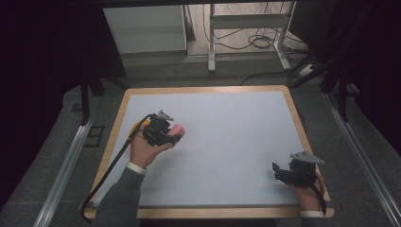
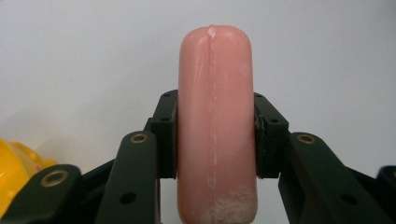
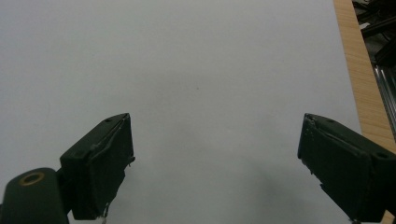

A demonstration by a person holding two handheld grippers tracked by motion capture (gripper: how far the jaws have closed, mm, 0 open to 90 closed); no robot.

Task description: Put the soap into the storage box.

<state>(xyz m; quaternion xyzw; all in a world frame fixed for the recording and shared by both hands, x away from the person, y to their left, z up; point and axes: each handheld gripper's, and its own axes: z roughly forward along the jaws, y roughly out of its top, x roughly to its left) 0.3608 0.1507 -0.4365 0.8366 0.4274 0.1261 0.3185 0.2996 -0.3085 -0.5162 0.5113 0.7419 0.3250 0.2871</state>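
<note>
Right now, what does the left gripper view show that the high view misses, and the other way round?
The left gripper view shows the seam running along the pink sausage and the whitish scuffing near its lower end, with both jaws pressed against its sides. The high view shows the right gripper resting near the table's front right corner, plus both of the person's forearms. Both show the left gripper shut on the sausage, a yellow object beside it, and the white tabletop.

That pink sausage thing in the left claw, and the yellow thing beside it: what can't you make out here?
- Pink sausage: left gripper view, lower end cut off by the bottom edge; left gripper covers most of it in the high view.
- Yellow object: left gripper view, cut by the left edge and a jaw; too small to identify in the high view.
</note>
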